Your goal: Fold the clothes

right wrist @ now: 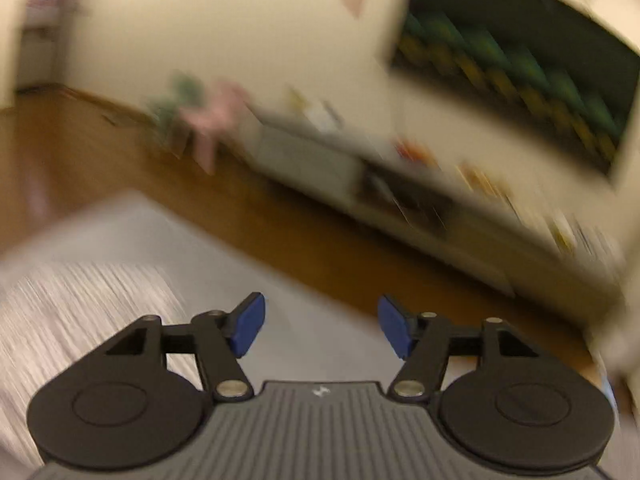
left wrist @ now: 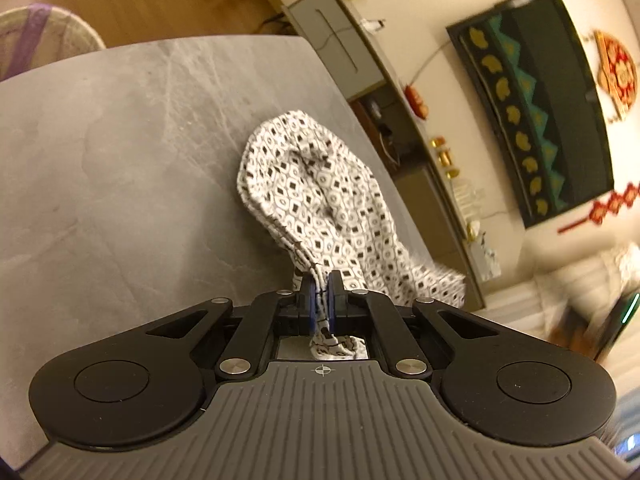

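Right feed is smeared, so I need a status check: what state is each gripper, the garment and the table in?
left gripper: shut on the patterned garment
patterned garment: bunched, pinched at one edge, trailing onto the table
right gripper: open, holding nothing
grey table: bare apart from the garment

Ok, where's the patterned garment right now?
In the left wrist view, the patterned garment is pinched in the left gripper and trails forward onto the grey table, near its right edge.
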`<move>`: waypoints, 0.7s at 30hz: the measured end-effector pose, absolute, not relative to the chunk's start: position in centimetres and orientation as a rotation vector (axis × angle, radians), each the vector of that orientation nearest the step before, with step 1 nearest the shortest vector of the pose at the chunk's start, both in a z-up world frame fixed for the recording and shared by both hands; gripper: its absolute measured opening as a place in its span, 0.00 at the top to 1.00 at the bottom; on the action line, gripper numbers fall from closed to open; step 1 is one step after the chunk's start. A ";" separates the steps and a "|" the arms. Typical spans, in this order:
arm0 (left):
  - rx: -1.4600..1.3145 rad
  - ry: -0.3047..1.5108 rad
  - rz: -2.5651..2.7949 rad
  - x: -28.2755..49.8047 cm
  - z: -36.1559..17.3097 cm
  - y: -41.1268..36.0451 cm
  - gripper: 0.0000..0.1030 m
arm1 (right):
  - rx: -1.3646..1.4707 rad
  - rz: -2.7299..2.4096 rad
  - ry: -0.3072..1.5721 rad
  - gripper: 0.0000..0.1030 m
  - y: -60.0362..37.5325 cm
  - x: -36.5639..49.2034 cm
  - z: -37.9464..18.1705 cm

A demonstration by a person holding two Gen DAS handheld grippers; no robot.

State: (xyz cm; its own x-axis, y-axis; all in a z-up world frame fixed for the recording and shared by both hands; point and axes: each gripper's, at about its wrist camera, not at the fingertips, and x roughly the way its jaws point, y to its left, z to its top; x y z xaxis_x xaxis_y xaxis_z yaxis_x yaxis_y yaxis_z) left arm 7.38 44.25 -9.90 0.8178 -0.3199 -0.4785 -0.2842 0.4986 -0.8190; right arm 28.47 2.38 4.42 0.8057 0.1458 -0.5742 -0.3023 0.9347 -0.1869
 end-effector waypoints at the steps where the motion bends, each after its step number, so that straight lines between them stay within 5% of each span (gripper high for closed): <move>1: -1.078 0.636 -0.020 7.2 -9.9 44.4 1.00 | -0.221 0.207 0.638 0.41 -1.1 27.8 3.2; 6: -1.044 0.627 -0.020 7.0 -9.3 43.3 1.00 | 0.066 0.026 0.876 0.42 -18.2 24.1 -2.7; 13: -0.956 0.635 -0.043 8.2 -8.8 40.3 1.00 | 0.155 0.004 0.910 0.28 -25.0 21.2 -6.9; 15: -0.932 0.638 -0.039 8.6 -8.9 39.7 1.00 | 0.108 0.067 0.906 0.49 -24.4 22.0 -7.3; 16: -0.925 0.637 -0.028 9.0 -8.8 39.5 1.00 | 0.074 0.105 0.902 0.80 -23.9 22.1 -7.1; 17: -0.926 0.630 -0.006 9.2 -8.8 39.5 1.00 | 0.036 0.143 0.897 0.94 -23.5 21.8 -6.0; 21: -1.066 0.517 0.111 7.3 -8.9 43.3 1.00 | -0.078 0.111 0.597 0.98 -22.6 19.4 0.0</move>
State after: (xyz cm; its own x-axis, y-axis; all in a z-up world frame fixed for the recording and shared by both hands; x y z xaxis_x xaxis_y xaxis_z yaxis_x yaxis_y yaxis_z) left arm 7.34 43.26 -8.86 0.8762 -0.1578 -0.4555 -0.3310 0.4900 -0.8065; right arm 19.38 -22.56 0.01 0.8216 0.0813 -0.5643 -0.1265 0.9911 -0.0415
